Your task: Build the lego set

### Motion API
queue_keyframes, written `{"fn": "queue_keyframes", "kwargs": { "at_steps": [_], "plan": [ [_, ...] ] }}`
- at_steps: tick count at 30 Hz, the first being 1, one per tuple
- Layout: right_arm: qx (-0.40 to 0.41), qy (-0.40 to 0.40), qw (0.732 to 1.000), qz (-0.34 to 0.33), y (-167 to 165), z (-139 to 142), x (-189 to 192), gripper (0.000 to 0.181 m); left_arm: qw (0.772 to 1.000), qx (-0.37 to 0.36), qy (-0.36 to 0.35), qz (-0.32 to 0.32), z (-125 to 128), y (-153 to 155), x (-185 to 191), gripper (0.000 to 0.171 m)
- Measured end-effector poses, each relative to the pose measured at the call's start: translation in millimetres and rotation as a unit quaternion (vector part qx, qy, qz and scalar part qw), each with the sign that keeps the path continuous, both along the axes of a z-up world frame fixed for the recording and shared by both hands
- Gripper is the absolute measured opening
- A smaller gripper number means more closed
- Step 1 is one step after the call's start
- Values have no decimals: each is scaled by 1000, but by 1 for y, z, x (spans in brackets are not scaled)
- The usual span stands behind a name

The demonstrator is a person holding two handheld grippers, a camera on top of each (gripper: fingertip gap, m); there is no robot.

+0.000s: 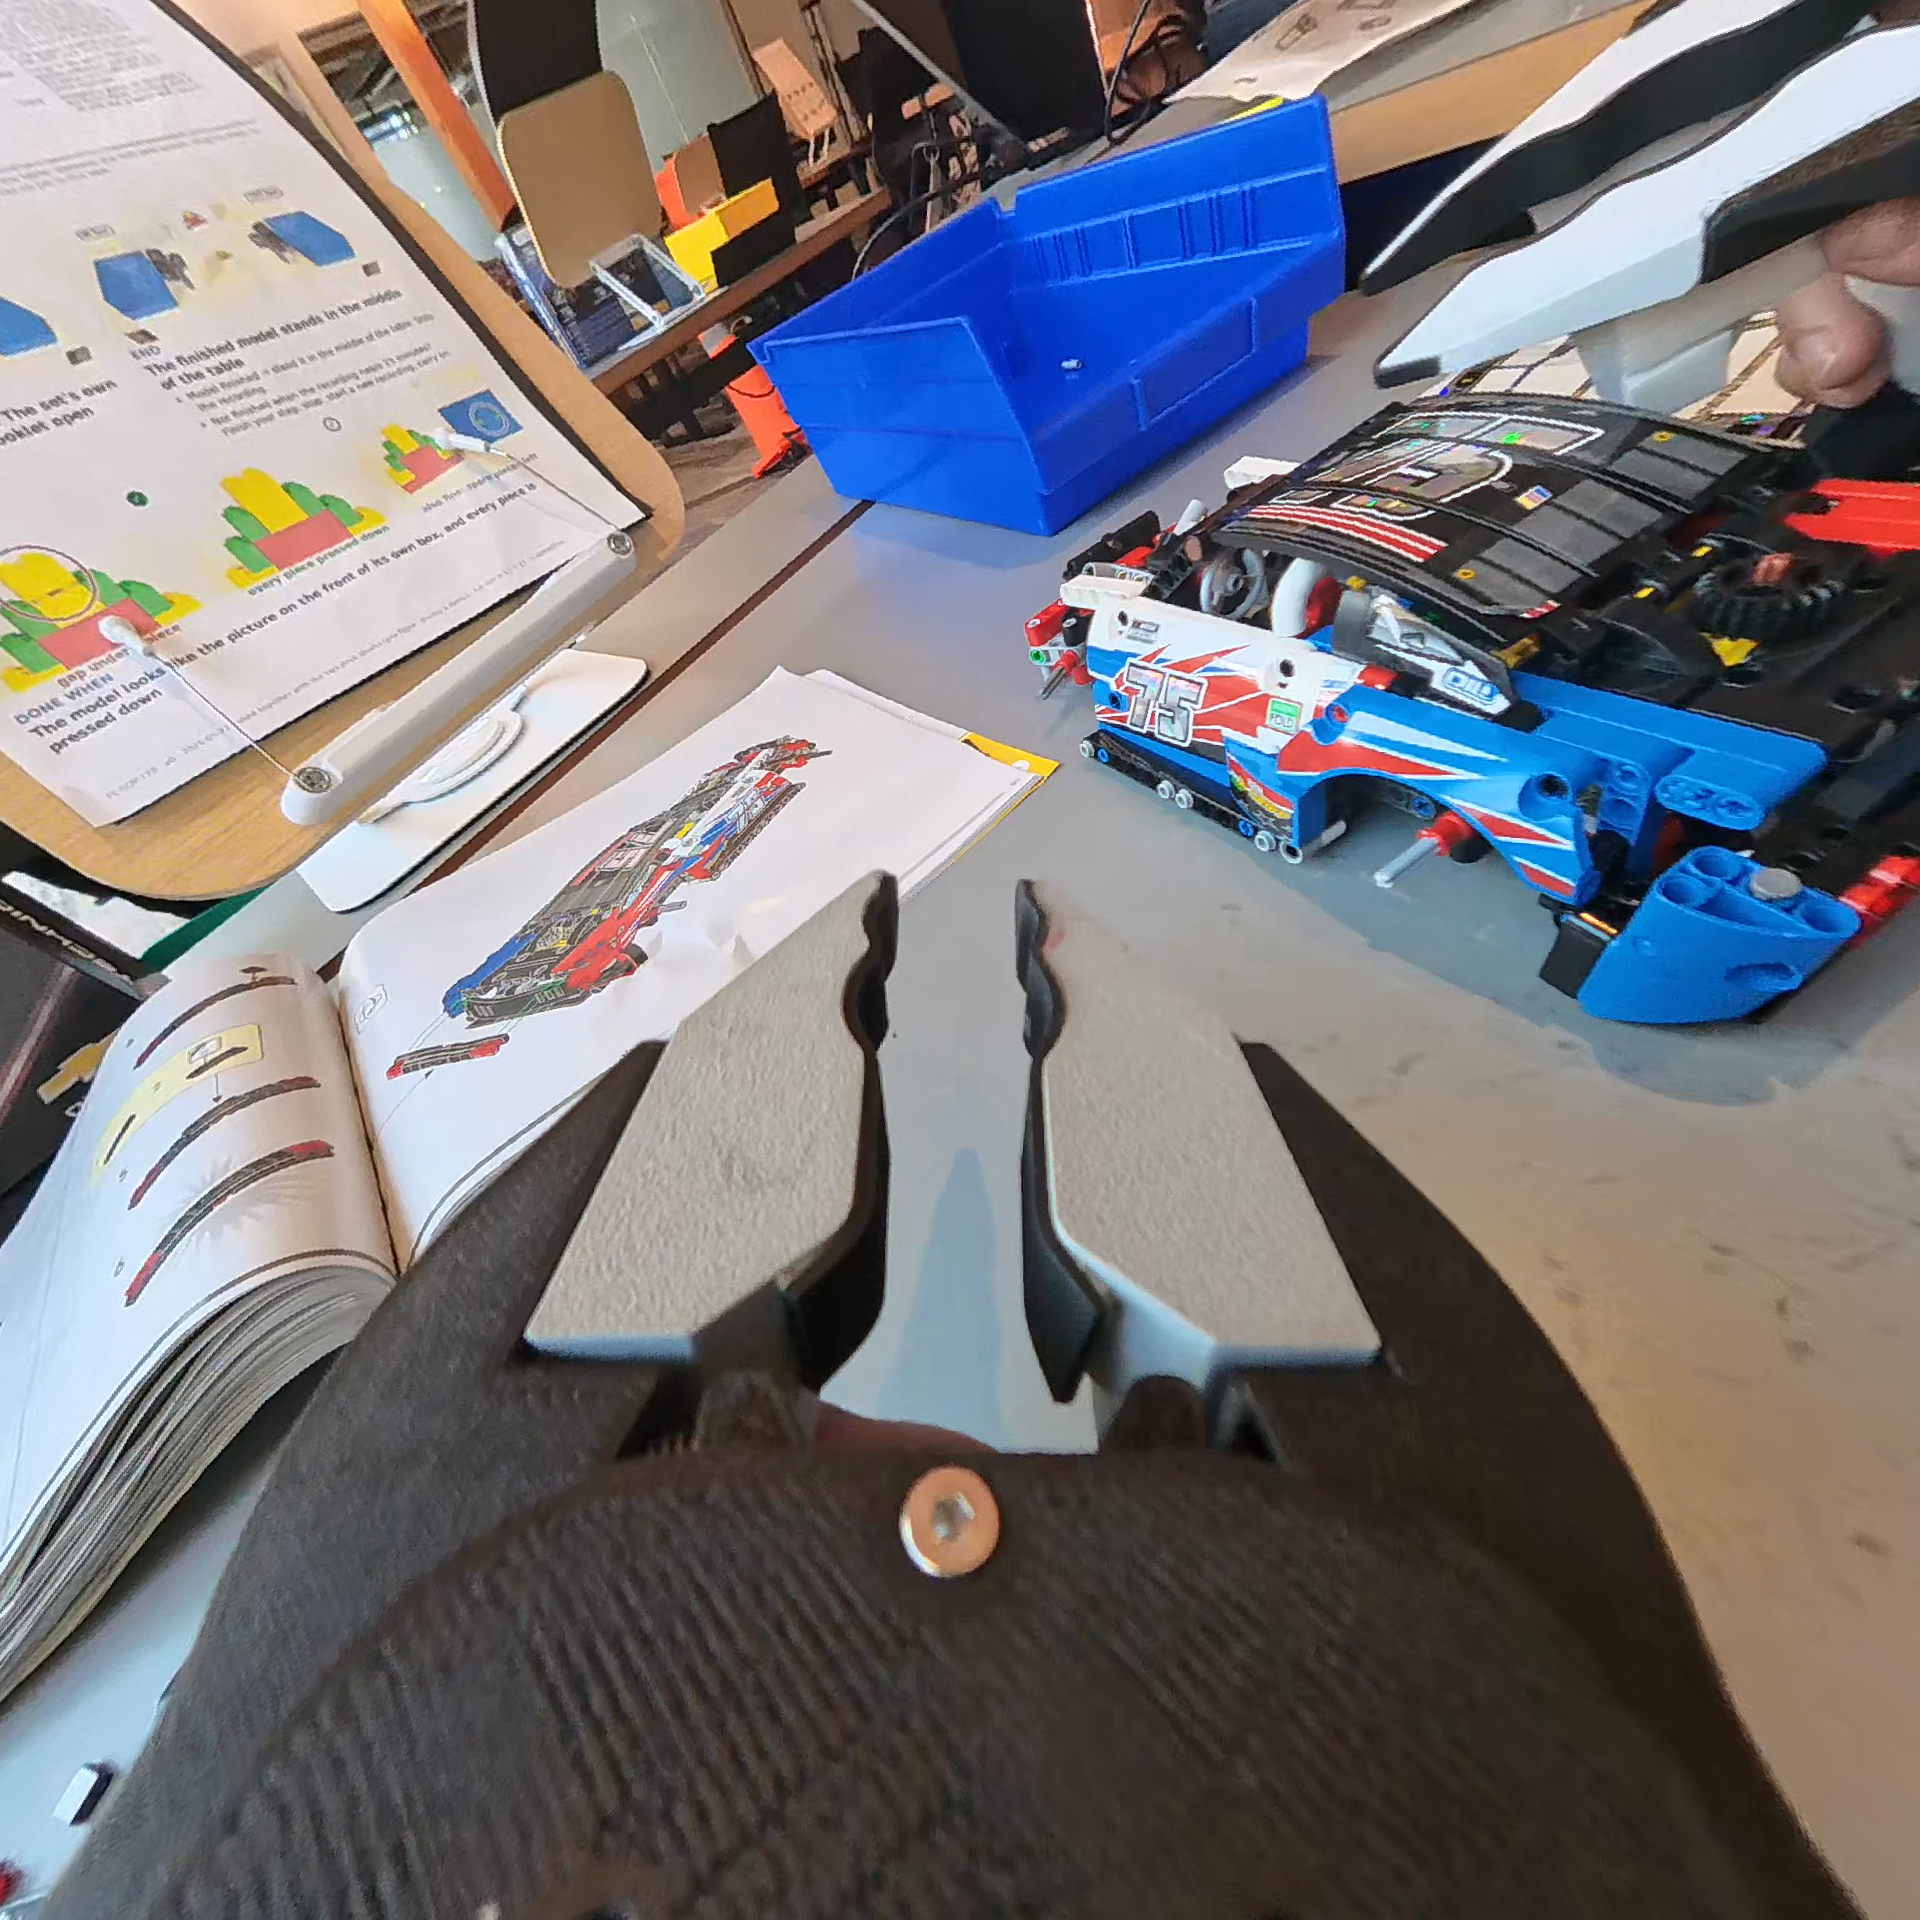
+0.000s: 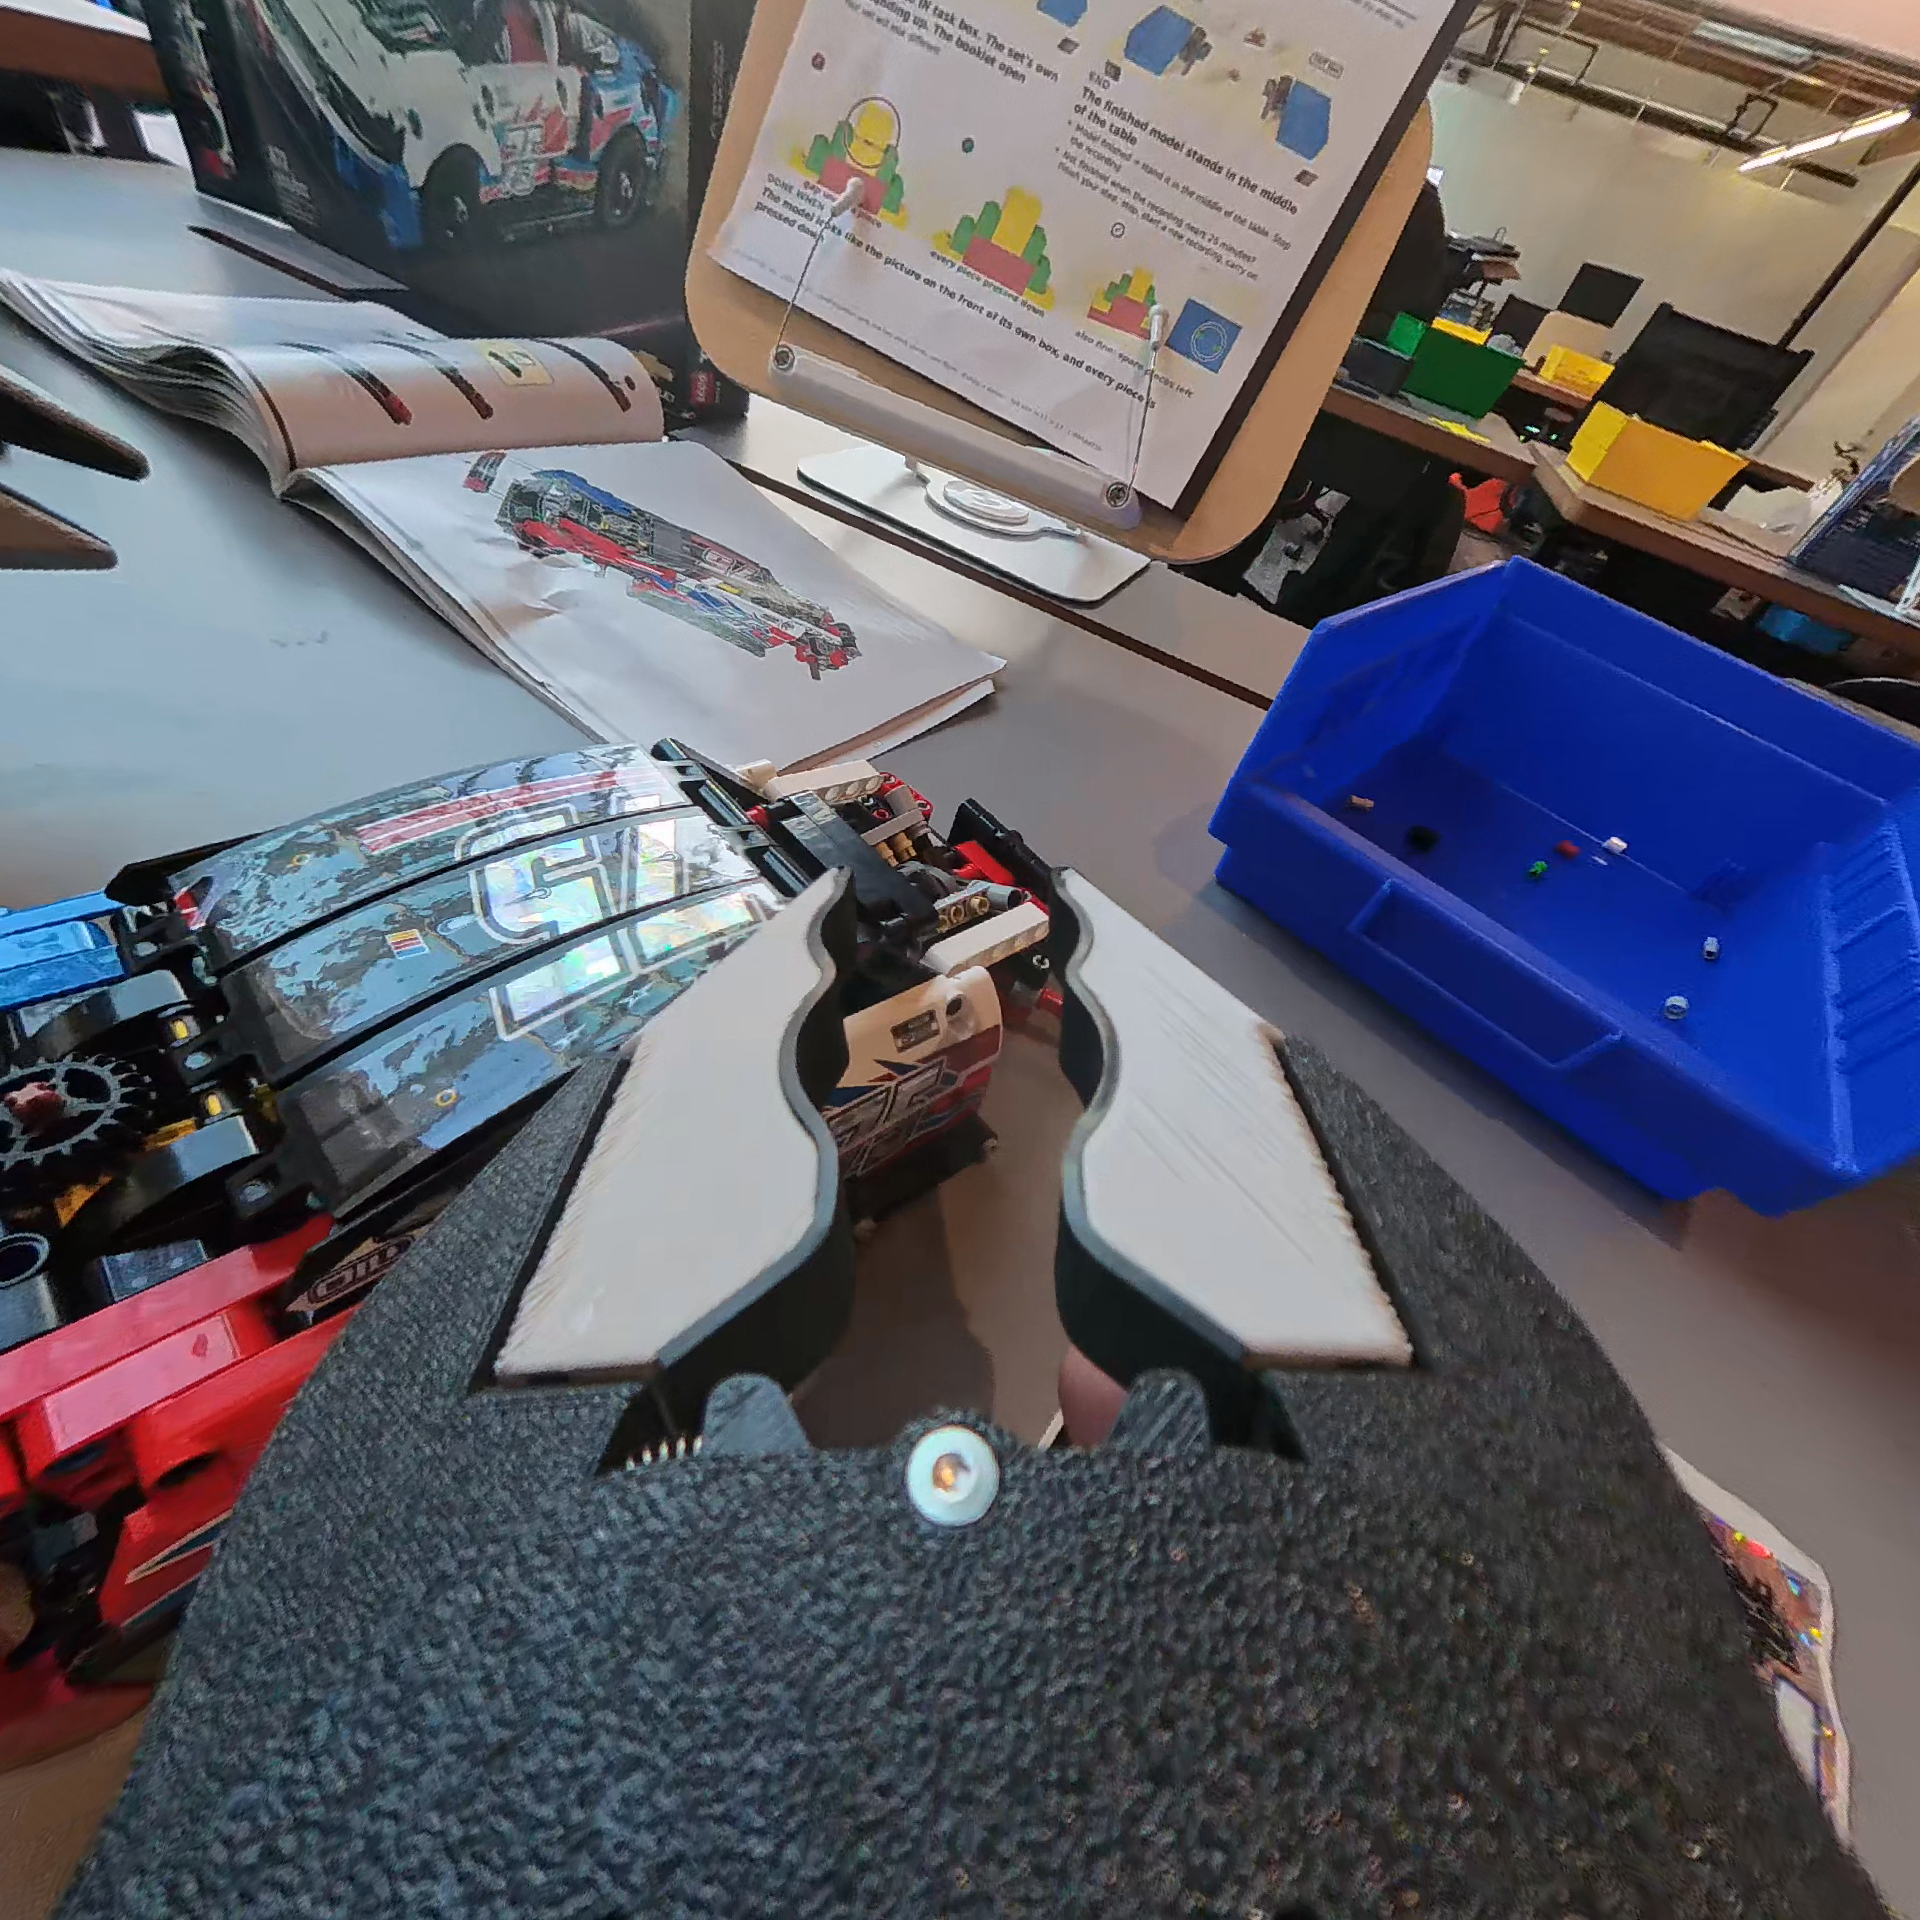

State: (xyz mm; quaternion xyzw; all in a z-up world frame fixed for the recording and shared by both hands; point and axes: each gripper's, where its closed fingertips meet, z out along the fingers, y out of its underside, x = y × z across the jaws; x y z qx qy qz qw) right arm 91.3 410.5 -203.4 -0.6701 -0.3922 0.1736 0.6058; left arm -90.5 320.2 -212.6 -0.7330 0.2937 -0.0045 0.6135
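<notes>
Looked near the end of the build, car [image 1: 1455, 707] sitting on the desk [image 1: 1351, 1195] by the blue bin [image 2: 1558, 935], both tools empty, left tool [image 1: 956, 904] narrow, right tool [image 2: 951, 904] wider over the roof, probably needing the booklet's [image 1: 623, 883] next piece.

I am seeing printed writing on the white instruction sheet [image 1: 260, 436] clipped to the wooden stand at the upper left of the left wrist view, with black lines of text running beside coloured brick drawings. On the lego car [image 1: 1455, 675] at the right, I am making out a large number decal on the white, red and blue door panel [image 1: 1158, 701], small sponsor-style stickers near it, and big shiny numerals across the black roof [image 2: 499, 894]. In the right wrist view's upper left, the set's dark box [image 2: 436, 125] is showing a pictured car with a number on its door; the small print is staying too blurred to read.
</notes>
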Motion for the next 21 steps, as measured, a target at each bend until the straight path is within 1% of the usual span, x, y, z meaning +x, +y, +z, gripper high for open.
{"fn": "queue_keyframes", "kwargs": {
  "at_steps": [8,16,21],
  "plan": [
    [5,-23,1000,3,-2,-5,-4,35,1000,1,4,9,0,0,-1,20],
    [0,-22,1000,-12,1,-5,-1,35,999,-7,-35,23,4,4,-13,21],
    [0,-15,1000,-10,1,-4,0,35,999,-3,-27,30,4,6,-17,22]
  ]
}}
